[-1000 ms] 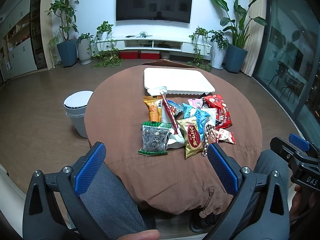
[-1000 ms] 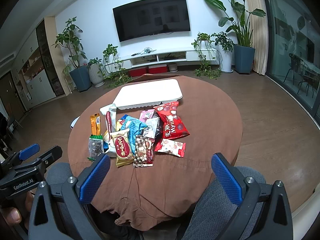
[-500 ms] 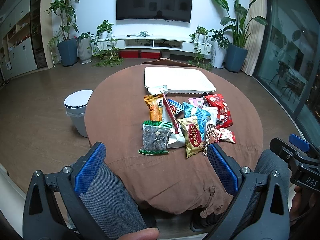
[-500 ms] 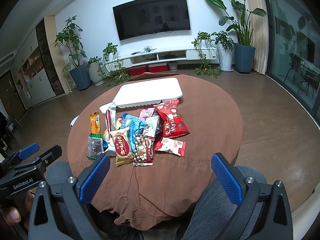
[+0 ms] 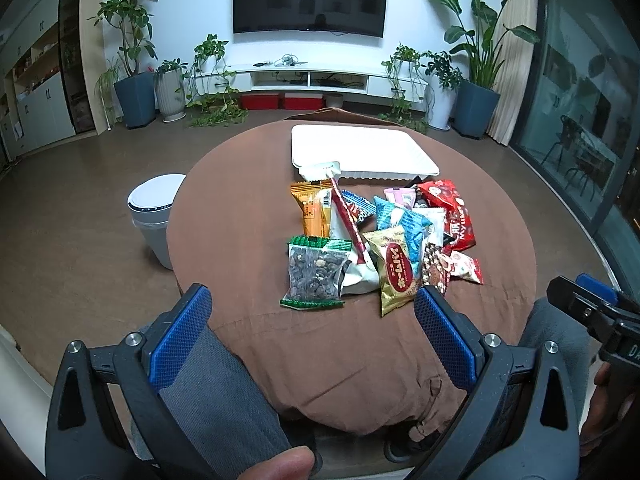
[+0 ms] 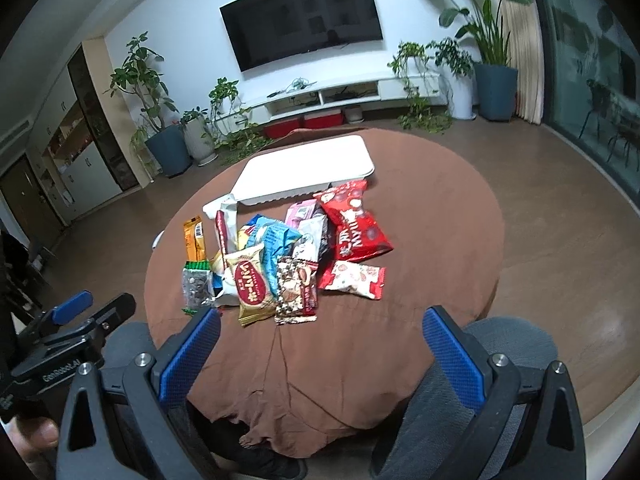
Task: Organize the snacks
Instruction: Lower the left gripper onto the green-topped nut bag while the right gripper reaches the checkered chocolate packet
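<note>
Left wrist view: one white tray (image 5: 362,152), two wide-open grippers (image 5: 312,328) (image 6: 320,344).

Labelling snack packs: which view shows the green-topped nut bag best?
Left wrist. The nut bag lies unobstructed at the pile's near-left edge, contents visible. In the right wrist view it is small, foreshortened, and sits just above the right gripper's fingertip.

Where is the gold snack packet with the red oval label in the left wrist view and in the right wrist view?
Left wrist: gold packet at the pile's near edge, right of centre.
Right wrist: gold packet at the pile's near edge, left of centre.
Shared landmark: the white tray behind the pile.
</note>
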A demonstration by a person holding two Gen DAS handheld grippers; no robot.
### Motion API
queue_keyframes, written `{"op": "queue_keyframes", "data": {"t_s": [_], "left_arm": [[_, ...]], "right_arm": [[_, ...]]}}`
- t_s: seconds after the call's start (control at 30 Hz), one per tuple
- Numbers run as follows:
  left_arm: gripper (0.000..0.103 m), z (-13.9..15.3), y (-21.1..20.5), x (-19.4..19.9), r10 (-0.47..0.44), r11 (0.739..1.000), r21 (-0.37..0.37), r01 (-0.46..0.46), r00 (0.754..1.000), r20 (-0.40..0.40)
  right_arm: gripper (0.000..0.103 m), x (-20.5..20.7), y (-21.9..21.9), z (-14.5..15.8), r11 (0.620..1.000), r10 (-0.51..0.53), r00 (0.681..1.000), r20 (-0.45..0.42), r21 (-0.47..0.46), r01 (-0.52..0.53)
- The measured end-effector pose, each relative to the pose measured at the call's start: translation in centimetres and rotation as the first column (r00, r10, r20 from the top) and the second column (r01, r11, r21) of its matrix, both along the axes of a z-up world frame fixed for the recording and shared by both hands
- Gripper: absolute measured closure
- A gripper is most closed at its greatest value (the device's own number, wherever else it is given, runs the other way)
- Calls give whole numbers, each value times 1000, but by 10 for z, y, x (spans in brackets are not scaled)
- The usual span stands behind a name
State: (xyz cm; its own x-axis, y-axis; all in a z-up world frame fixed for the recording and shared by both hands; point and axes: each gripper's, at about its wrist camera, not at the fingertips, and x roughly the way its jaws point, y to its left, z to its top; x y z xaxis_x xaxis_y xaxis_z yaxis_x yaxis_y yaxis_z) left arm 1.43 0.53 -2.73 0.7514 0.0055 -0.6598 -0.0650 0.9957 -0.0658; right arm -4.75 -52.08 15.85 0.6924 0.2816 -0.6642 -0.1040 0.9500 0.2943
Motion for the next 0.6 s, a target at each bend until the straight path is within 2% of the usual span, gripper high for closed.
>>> {"op": "queue_keyframes", "data": {"t_s": [0.07, 0.13, 0.23, 0.3, 0.33, 0.37, 0.4, 0.43, 0.5, 0.6], "left_arm": [[0, -1, 4, 5, -26, 999, -38, 27, 1000, 7], [0, 0, 3, 11, -108, 993, -50, 109, 994, 29], [0, 1, -4, 11, -151, 988, 49, 149, 987, 52], [0, -5, -7, 14, -177, 982, 65, 178, 984, -18], [0, -11, -5, 18, -170, 983, 56, 175, 982, -81], [0, -16, -1, 24, -143, 988, 38, 149, 981, -134], [0, -20, 4, 28, -124, 992, 20, 128, 980, -155], [0, -23, 10, 33, -108, 994, 12, 112, 980, -167], [0, -26, 16, 42, -60, 997, 41, 70, 977, -205], [0, -28, 22, 55, -54, 998, 25, 62, 974, -222]], "right_arm": [[0, 0, -5, -3, 999, 10, 1000, -9, 35, -9], [0, -1, -12, -5, 998, 19, 1000, -7, 66, -19], [0, 9, -15, 7, 994, 33, 999, 8, 100, -33], [0, 10, -19, 11, 995, 37, 999, 31, 93, -40], [0, 10, -20, 12, 995, 35, 998, 44, 91, -38], [0, 9, -22, 11, 995, 30, 998, 52, 95, -35], [0, 13, -20, 10, 994, 34, 998, 48, 101, -39], [0, 16, -21, 8, 993, 46, 998, 33, 111, -49], [1, 29, -22, 3, 988, 76, 997, -30, 138, -71], [14, 48, -24, -7, 979, 107, 985, -133, 188, -81]]}}
